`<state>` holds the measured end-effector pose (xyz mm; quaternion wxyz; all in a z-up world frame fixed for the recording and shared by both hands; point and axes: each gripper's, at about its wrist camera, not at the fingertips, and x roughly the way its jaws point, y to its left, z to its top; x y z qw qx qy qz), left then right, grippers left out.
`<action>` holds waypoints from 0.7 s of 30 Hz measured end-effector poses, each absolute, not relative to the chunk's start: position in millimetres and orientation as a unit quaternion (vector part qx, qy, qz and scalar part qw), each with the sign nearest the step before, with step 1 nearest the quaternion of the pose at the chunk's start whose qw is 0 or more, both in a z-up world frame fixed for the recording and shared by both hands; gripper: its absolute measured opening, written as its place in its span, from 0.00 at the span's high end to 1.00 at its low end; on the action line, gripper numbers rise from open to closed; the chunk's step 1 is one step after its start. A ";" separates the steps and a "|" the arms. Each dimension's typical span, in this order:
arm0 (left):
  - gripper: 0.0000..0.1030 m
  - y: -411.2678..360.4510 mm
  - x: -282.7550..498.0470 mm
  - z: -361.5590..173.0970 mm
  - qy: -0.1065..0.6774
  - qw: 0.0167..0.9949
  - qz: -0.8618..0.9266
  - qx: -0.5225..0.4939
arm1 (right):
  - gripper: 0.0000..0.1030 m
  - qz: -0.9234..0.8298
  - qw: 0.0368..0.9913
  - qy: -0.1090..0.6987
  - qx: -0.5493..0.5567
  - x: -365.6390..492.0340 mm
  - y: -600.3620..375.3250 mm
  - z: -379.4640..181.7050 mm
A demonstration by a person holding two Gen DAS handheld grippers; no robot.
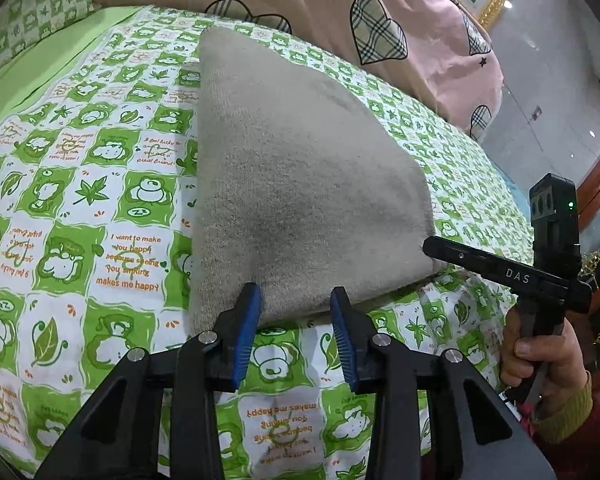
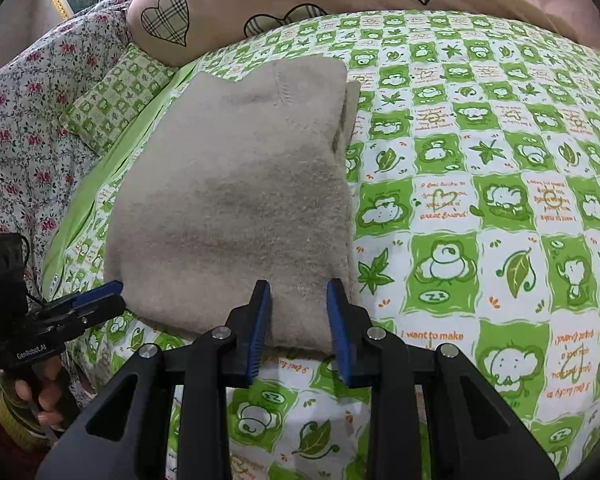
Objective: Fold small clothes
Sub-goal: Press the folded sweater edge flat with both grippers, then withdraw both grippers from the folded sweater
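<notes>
A folded beige knit garment [image 1: 300,184] lies flat on the green-and-white patterned bed sheet [image 1: 100,208]. My left gripper [image 1: 296,300] is open, its blue-padded fingers at the garment's near edge, nothing between them. In the right wrist view the same garment [image 2: 236,200] lies ahead, and my right gripper [image 2: 300,292] is open at its near right corner, empty. The right gripper also shows in the left wrist view [image 1: 432,246] at the garment's right edge. The left gripper shows in the right wrist view [image 2: 112,292] at the garment's left corner.
A pink quilt with plaid hearts [image 1: 340,8] is piled at the back of the bed. A small green patterned pillow [image 2: 120,96] and a floral cover [image 2: 24,128] lie to the left. A wall and wooden furniture [image 1: 596,184] stand on the right.
</notes>
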<state>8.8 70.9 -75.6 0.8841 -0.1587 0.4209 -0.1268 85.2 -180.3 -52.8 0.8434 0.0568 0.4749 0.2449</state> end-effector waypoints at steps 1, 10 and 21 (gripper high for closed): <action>0.64 70.8 8.8 -75.5 0.421 0.884 -0.126 -0.158 | 0.70 0.245 0.843 0.475 0.057 85.5 -180.8 -52.9; 0.63 77.1 10.0 -76.6 0.428 0.880 -0.121 -0.166 | 0.70 0.238 0.848 0.470 0.059 79.3 -182.1 -52.7; 0.56 80.8 2.8 -67.2 0.448 0.873 -0.096 -0.167 | 0.66 0.211 0.846 0.488 0.046 69.1 -182.1 -43.4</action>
